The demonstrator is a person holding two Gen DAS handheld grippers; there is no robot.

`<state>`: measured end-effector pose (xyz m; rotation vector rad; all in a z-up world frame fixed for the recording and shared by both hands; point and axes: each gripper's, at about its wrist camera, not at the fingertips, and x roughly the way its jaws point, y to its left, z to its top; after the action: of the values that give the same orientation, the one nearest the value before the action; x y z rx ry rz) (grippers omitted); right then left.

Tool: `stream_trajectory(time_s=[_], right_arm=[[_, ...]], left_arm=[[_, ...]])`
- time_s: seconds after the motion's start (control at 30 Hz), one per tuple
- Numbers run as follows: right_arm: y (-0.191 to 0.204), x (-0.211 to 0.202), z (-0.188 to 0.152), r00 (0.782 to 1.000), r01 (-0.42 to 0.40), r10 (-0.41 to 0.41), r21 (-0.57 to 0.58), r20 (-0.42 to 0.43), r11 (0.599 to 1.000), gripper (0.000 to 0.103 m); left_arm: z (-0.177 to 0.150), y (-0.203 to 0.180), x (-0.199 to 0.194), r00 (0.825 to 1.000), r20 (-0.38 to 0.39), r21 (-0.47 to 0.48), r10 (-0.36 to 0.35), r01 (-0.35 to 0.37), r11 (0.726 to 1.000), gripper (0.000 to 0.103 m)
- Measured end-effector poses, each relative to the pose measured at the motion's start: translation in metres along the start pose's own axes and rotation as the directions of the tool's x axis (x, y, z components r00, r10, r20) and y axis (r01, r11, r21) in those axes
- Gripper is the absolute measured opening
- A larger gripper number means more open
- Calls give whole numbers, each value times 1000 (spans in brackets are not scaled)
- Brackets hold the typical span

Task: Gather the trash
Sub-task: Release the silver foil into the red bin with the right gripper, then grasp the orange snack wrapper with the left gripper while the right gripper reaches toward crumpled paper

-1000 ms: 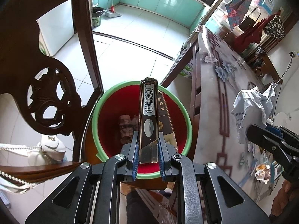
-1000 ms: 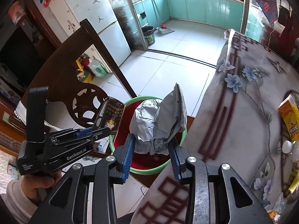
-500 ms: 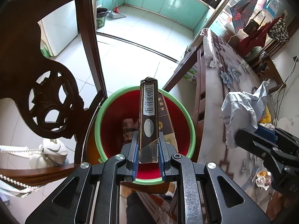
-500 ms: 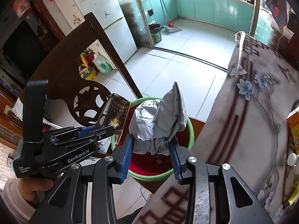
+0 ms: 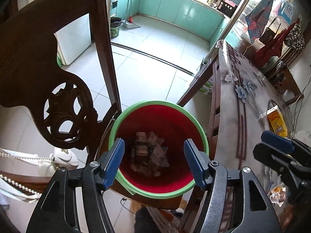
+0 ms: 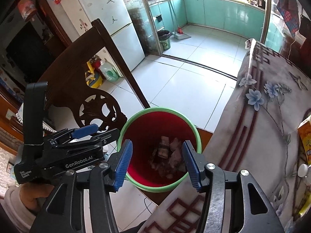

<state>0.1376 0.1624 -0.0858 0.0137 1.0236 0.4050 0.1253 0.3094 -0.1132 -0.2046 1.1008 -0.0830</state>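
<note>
Both grippers hang over the red bin point(image 5: 158, 149) with its green rim, and both sets of fingers have just been opening: the left gripper point(image 5: 154, 161) stands with blue pads wide apart and nothing between them, and the right gripper point(image 6: 157, 161) is the same, spread and empty. Down in the bottom of the bin sits the collected trash point(image 5: 148, 154), a crumpled heap of paper and packaging, straight below the fingers in both wrist views. So the drop looks done, and the next pick lies elsewhere. Look right of the bin: the worktop point(image 5: 250, 104) with its flowered cloth runs away from the cameras, and on it, well apart from the bin, stands a yellow carton point(image 5: 277, 121), seen again at the right edge of the right wrist view point(image 6: 305, 141). Nearer the lower edge there is a small crinkled wrapper point(image 5: 278, 193) just beside the right gripper's body. That is the relation that matters: what is left lies to the right of both hands, on the worktop, and the right hand is the nearer one, since it already sits over the worktop's edge while the left is out by the carved wooden chair point(image 5: 64, 116). The carton's long axis seems to run away along the worktop, so I judge a swing right and a reach forward, with fingers closing across its narrow sides.
</note>
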Motion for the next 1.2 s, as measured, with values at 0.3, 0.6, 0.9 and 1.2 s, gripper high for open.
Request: stream_trajectory(time_s=[0.3, 0.6, 0.9, 1.2], right_arm=[[-38, -39, -24, 998, 44, -47, 78, 30, 996, 53], [-121, -106, -91, 977, 200, -212, 238, 27, 950, 55], [-248, -187, -187, 915, 379, -396, 499, -78, 779, 56], [-342, -236, -259, 894, 404, -427, 647, -133, 646, 56]], left_arm=[[-11, -29, -3, 1000, -3, 58, -8, 8, 998, 64], [-29, -98, 0, 997, -40, 188, -71, 78, 979, 67], [-61, -196, 7, 982, -115, 337, -147, 178, 925, 70], [-137, -318, 6, 913, -298, 511, -277, 398, 762, 77]])
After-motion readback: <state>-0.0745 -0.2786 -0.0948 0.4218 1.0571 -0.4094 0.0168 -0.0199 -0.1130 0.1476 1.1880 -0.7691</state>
